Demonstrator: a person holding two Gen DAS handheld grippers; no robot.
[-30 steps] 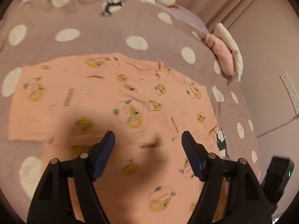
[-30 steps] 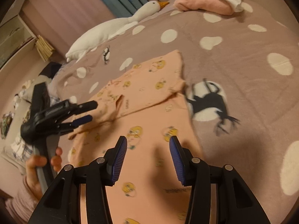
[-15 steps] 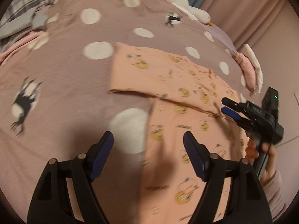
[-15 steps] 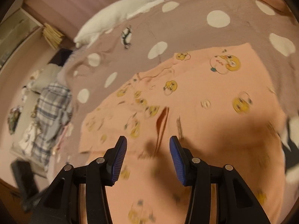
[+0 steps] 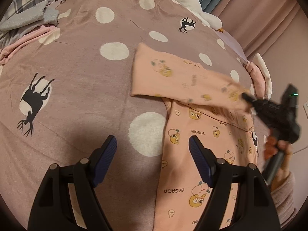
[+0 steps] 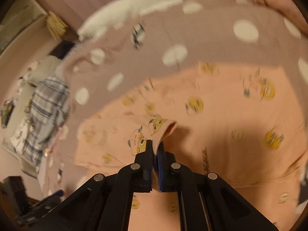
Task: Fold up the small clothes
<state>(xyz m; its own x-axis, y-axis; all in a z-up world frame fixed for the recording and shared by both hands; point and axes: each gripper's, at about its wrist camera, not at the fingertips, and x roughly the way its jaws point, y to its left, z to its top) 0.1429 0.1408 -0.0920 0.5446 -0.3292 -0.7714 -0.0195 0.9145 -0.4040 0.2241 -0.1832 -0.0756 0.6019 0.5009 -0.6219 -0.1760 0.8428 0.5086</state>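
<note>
On the bed, over a mauve bedspread (image 5: 80, 80) with white dots and black deer prints, lies the peach cartoon-print top (image 5: 200, 134), body flat at right of the left wrist view. One sleeve (image 5: 173, 77) runs across from upper left toward the right gripper (image 5: 248, 100), which is motion-blurred there.

Right gripper (image 6: 155, 146): jaws have just been closing, now pinched on the sleeve cuff (image 6: 163, 129); peach fabric sits between the pads and the cuff opening bulges just past the tips. Rest of the top (image 6: 231, 119) spreads behind it, blurred.

Left gripper (image 5: 153, 144): jaws wide, nothing between them, hovering over the bedspread at the top's left edge, one finger (image 5: 200, 157) above the fabric. Contact with the cloth: cannot tell.

A hand (image 5: 277, 154) in a mauve sleeve grips the right gripper's handle. White goose plush (image 5: 192, 3) lies at the far side of the bed; plaid and grey clothes (image 5: 28, 9) are piled at far left; a folded pink-and-white stack (image 5: 259, 77) sits at the far right edge.
</note>
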